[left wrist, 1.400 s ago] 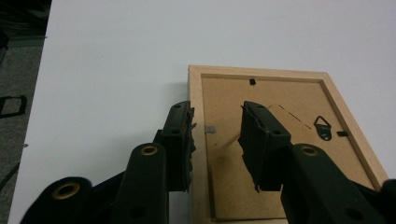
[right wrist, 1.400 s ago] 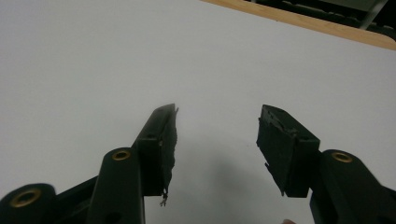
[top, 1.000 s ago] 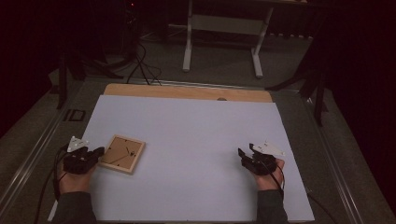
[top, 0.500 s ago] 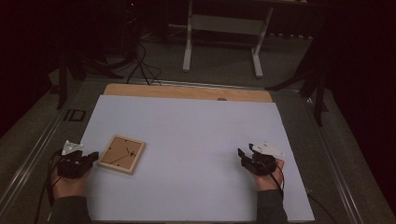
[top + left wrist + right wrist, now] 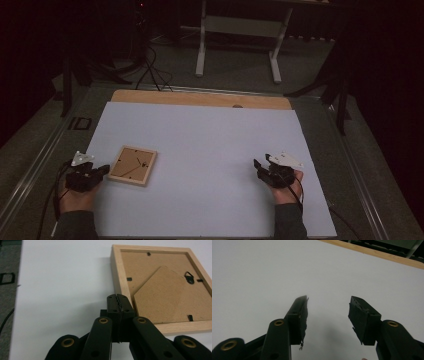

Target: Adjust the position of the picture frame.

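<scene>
— Since a second ago the left gripper (image 5: 102,171) has drawn back toward the near-left corner of the white table (image 5: 210,135), away from the picture frame (image 5: 133,165).

— Where does the frame lie now?

— Flat, back side up, near the left edge, just right of that gripper. In the left gripper view its jaws are pressed together with nothing between them, tips just short of the frame's (image 5: 160,287) near corner.

— And the other one?

— The right gripper (image 5: 260,166) rests near the right edge, well apart from the frame, jaws spread wide over bare table (image 5: 287,270).

— Progress?

— I judge the frame already set down and released; little seems left, unless a fresh grasp is coming.
</scene>
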The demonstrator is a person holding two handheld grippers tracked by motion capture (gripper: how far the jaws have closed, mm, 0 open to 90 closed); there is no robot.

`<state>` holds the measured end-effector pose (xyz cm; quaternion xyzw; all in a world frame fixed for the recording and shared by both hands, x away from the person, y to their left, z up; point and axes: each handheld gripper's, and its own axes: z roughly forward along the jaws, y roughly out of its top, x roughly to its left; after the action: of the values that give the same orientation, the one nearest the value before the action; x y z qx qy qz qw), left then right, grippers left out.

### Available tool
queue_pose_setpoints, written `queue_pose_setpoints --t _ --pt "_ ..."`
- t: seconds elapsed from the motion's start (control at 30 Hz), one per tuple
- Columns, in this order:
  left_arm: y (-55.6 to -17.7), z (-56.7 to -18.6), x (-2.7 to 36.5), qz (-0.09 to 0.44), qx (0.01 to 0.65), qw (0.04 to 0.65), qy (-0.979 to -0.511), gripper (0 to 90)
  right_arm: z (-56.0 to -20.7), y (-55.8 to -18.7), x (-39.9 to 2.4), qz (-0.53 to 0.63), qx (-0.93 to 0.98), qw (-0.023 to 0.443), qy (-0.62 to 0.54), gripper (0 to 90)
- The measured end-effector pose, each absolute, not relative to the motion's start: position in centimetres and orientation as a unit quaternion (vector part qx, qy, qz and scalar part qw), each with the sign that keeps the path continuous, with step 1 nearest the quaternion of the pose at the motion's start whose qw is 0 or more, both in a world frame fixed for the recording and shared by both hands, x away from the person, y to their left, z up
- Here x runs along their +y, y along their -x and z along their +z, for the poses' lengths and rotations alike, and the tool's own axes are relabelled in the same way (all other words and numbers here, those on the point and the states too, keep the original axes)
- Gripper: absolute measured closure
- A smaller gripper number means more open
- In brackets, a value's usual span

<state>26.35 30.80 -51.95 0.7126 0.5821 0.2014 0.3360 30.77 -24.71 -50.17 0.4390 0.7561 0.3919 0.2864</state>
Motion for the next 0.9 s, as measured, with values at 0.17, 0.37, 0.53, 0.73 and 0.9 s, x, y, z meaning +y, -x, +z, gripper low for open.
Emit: queue_pose_setpoints --t 0.17,0.37,0.53,0.73,0.9 --pt "-26.9 -52.1 30.5 0.19 0.581 0.34 -0.715 89.5 -50.2 -30.8 -24.7 0.392 0.757 0.286 -0.438 48.5" --pt "-27.0 -52.0 30.2 0.185 0.577 0.34 -0.719 89.5 -50.2 -30.8 -24.7 0.395 0.757 0.283 -0.438 48.5" --pt "-27.1 -52.0 29.2 0.181 0.565 0.339 -0.73 89.5 -50.2 -30.8 -24.6 0.395 0.758 0.282 -0.436 48.6" --pt "-27.4 -51.9 27.9 0.177 0.553 0.338 -0.741 89.4 -50.3 -30.8 -24.5 0.394 0.759 0.282 -0.434 48.6" --pt "-28.1 -52.0 27.2 0.174 0.553 0.336 -0.742 89.1 -50.3 -30.8 -24.4 0.392 0.761 0.279 -0.434 48.5"
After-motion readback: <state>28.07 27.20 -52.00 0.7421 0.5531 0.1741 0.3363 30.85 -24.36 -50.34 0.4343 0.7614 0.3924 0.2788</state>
